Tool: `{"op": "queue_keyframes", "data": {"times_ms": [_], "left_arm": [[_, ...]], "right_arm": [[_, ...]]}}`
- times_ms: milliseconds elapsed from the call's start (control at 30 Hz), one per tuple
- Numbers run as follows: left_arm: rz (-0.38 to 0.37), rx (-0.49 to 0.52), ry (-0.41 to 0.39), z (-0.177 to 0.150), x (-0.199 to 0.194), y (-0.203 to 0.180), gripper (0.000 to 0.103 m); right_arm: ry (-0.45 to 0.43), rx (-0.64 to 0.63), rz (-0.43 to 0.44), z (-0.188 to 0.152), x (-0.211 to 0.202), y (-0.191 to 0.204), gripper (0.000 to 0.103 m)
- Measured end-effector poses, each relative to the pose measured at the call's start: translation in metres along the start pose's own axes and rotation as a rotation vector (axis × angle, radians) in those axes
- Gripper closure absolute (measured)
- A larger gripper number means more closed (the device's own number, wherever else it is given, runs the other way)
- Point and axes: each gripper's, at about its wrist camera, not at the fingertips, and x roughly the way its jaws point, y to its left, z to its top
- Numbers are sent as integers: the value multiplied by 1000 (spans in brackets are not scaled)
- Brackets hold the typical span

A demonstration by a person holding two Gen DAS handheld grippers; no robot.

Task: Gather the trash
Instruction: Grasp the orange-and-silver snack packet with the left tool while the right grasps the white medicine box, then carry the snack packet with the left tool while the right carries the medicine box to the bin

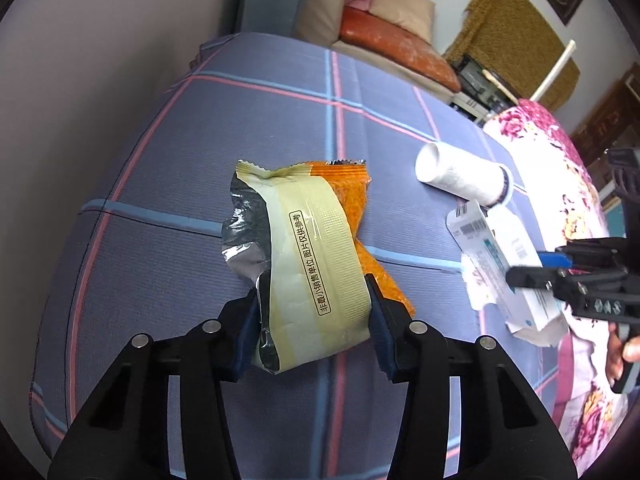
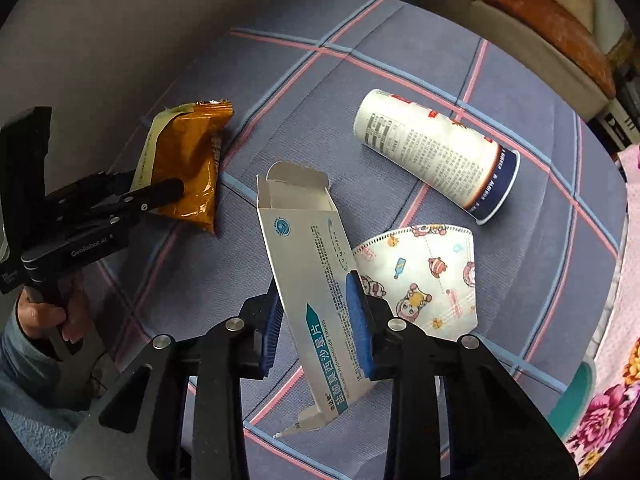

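Observation:
A torn snack wrapper [image 1: 316, 248], cream and orange with a silver lining, has its near end between the blue pads of my left gripper [image 1: 314, 316], which is shut on it. In the right wrist view the same wrapper [image 2: 188, 168] rests on the plaid sheet under the left gripper [image 2: 160, 192]. My right gripper [image 2: 316, 328] is shut on an opened white medicine box [image 2: 308, 264], held tilted above the sheet. A printed face mask [image 2: 428, 280] lies just right of the box. A paper cup [image 2: 436, 152] lies on its side beyond it.
Everything rests on a bed with a blue-grey plaid sheet [image 1: 160, 160]. A pink floral quilt [image 1: 560, 168] lies along the right side. A couch with orange cushions [image 1: 392, 40] stands behind the bed. A person's hand [image 2: 44, 312] grips the left gripper's handle.

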Motion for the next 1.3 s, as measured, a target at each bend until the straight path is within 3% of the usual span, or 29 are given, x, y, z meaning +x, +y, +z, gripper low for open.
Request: {"op": "queue_keyframes", "data": {"times_ms": [200, 367, 633, 733, 833, 1300], "left_arm": [[-47, 30, 7, -1, -8, -16, 55], [-57, 55, 9, -4, -12, -33, 54], [-83, 120, 24, -8, -11, -77, 54], [-90, 157, 32, -9, -6, -98, 54], [-96, 192, 42, -10, -2, -119, 54], [-150, 369, 102, -22, 22, -228, 54]], "right_arm": [[-59, 107, -35, -20, -14, -29, 77], [-152, 201, -22, -41, -35, -44, 89], [-261, 258, 17, -69, -64, -83, 90], [-281, 287, 35, -70, -56, -76, 90], [-317, 322, 48, -75, -75, -79, 90], [-506, 516, 24, -155, -106, -136, 90]]}}
